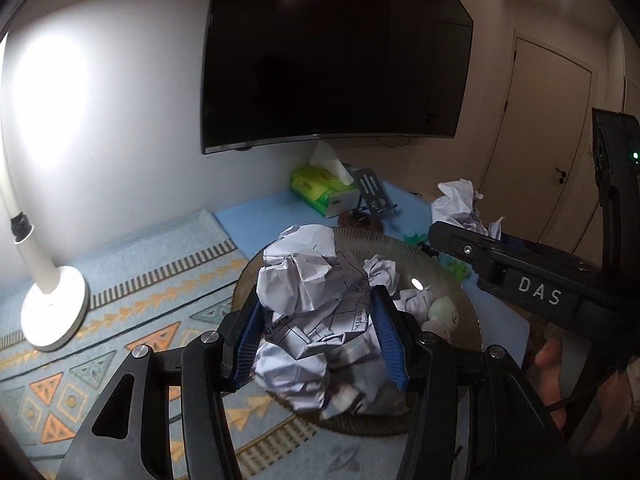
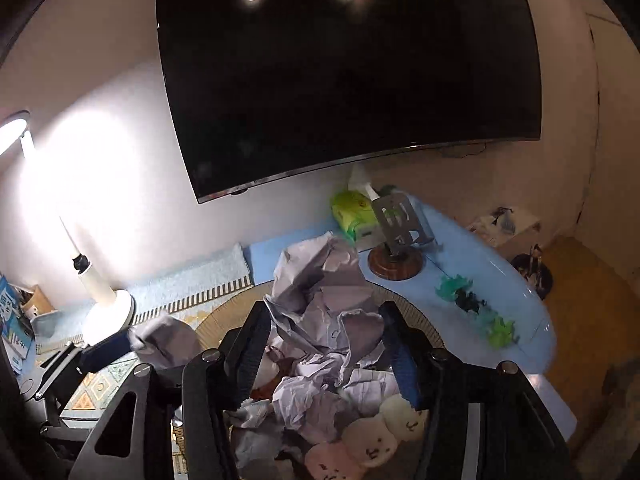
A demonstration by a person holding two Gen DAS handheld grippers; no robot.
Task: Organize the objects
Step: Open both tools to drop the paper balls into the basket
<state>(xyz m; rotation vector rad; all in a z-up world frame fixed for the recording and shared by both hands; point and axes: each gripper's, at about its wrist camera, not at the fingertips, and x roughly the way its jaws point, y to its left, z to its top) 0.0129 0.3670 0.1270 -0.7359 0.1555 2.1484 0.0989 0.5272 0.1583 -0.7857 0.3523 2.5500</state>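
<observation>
A crumpled paper ball (image 1: 312, 280) is clamped in the left hand-held gripper (image 1: 316, 336) above the bowl (image 1: 460, 292); another paper ball (image 2: 320, 280) is clamped in the right hand-held gripper (image 2: 324, 354) over it. Several paper wads and round toys (image 2: 372, 440) already lie inside. Green figures (image 2: 472, 304) beyond the bowl are judged left to sort.

Crumpled papers (image 1: 308, 280) in bowl (image 1: 460, 292); tissue box (image 1: 320, 188) behind.
</observation>
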